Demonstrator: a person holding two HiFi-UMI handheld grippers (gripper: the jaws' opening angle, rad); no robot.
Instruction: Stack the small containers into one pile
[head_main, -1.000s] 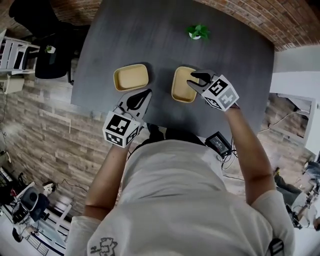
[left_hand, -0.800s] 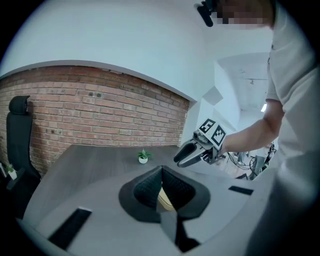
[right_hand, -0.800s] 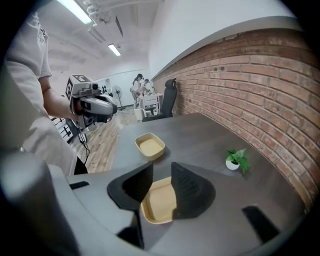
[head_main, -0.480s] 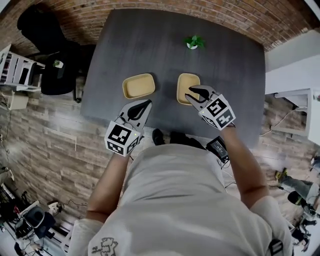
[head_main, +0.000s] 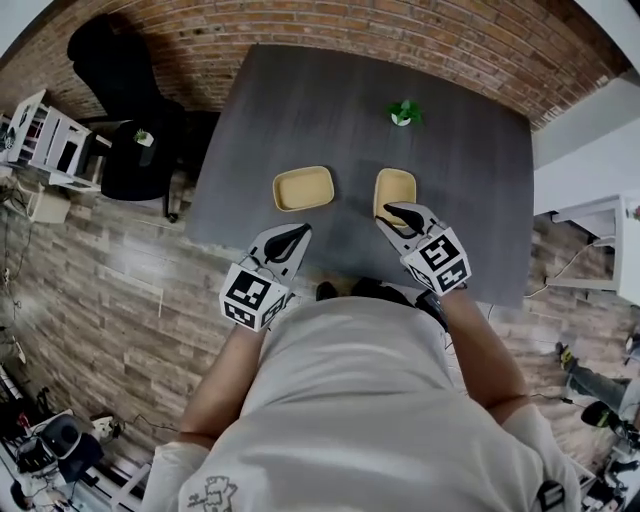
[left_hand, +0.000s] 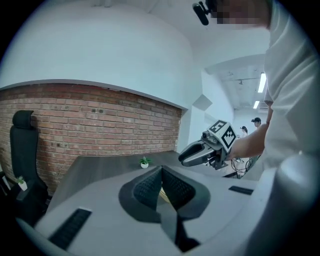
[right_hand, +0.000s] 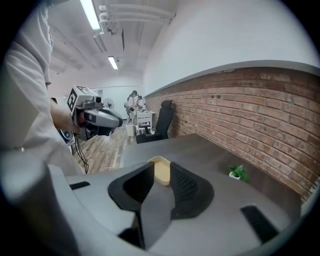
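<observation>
Two tan containers sit apart on the worktop (head_main: 470, 150): left container (head_main: 303, 188), right container (head_main: 395, 190). Your claws have pulled back nearward: left claw (head_main: 303, 231) closed, empty; right claw (head_main: 384, 214) open, jaws just narrowing, empty. Treat stacking as not begun.

Red brick wall (head_main: 300, 25); wood-plank floor (head_main: 90, 290); dark grey table (head_main: 330, 110); black office chair (head_main: 115, 65); ceiling strip lights (right_hand: 92, 14).

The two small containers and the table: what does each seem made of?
The left container and right container look like matte pale-yellow plastic: smooth, uniform, rounded rims. The table looks like dark grey laminate or stained wood, faintly streaked.
</observation>
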